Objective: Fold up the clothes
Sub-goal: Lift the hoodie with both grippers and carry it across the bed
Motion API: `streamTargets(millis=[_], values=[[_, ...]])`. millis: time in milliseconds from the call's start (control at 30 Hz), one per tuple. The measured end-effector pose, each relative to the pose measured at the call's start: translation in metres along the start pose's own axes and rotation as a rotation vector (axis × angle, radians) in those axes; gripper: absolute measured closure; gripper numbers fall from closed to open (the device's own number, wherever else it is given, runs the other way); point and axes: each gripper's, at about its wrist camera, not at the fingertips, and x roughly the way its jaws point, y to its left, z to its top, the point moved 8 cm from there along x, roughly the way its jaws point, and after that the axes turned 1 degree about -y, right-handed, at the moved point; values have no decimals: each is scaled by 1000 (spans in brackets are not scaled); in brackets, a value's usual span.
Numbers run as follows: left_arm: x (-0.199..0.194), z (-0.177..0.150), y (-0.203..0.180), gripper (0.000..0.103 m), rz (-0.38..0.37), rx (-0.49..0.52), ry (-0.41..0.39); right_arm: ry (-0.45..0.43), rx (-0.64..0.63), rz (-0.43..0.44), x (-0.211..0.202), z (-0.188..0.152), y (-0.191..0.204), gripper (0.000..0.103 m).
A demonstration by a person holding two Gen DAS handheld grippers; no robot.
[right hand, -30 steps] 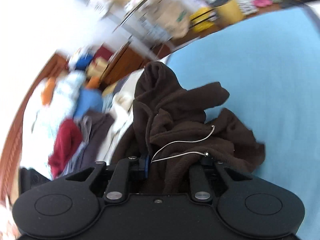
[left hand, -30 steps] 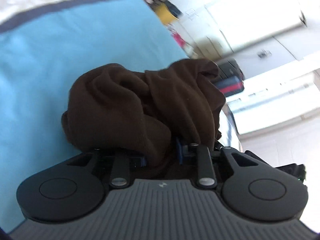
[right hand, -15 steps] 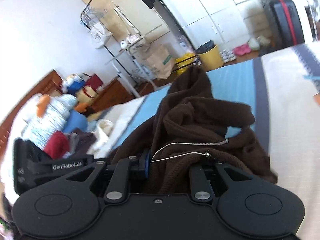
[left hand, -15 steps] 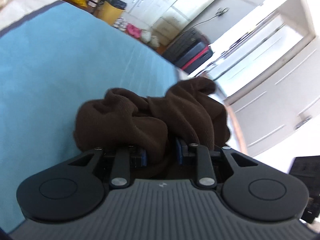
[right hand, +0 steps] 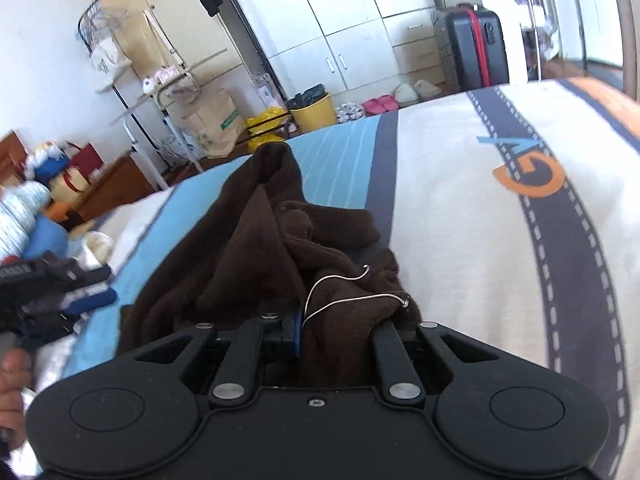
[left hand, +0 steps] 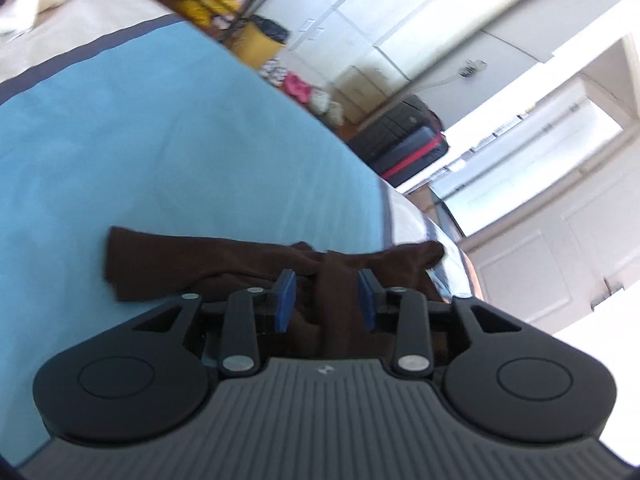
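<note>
Left gripper [left hand: 326, 294] fingers spread apart over the brown hoodie [right hand: 256, 264] on the bed [right hand: 460, 208]; right gripper [right hand: 340, 320] pinches its bunched cloth. Yellow bin [right hand: 314, 110] holds a black bag.

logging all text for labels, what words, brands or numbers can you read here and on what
"G": large orange letter on the bedspread, with a blue mark above it that may be part of a letter.
Green print on the paper bag: too small to read.
White lettering on the left gripper, at the right view's edge: blurred.
Small logo on the left gripper's body: not readable as text.
Suitcase: no readable text.
</note>
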Motion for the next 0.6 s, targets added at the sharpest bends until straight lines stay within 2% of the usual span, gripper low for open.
streamTargets(millis=[33,200,267,300,333,467,600], values=[[-1,-5,-4,58,-8,20,7,-4,-17,-20,0,0,2,89],[6,-25,-19,46,-14,93,77,-11,-44,-41,-1,-3,-1,89],[16,-27,-18,36,4,93,106,-13,-31,-51,-1,-5,-4,89],[21,-29,-17,23,13,90,121,-11,-22,-51,-1,-5,-5,89],[27,-30,-14,21,15,64,140,-9,-13,-50,-2,-5,-7,89],[42,-35,-3,20,19,13,180,-2,-17,-54,-2,-3,-5,90],[56,-47,6,21,140,115,229,5,-68,-59,4,12,6,91]])
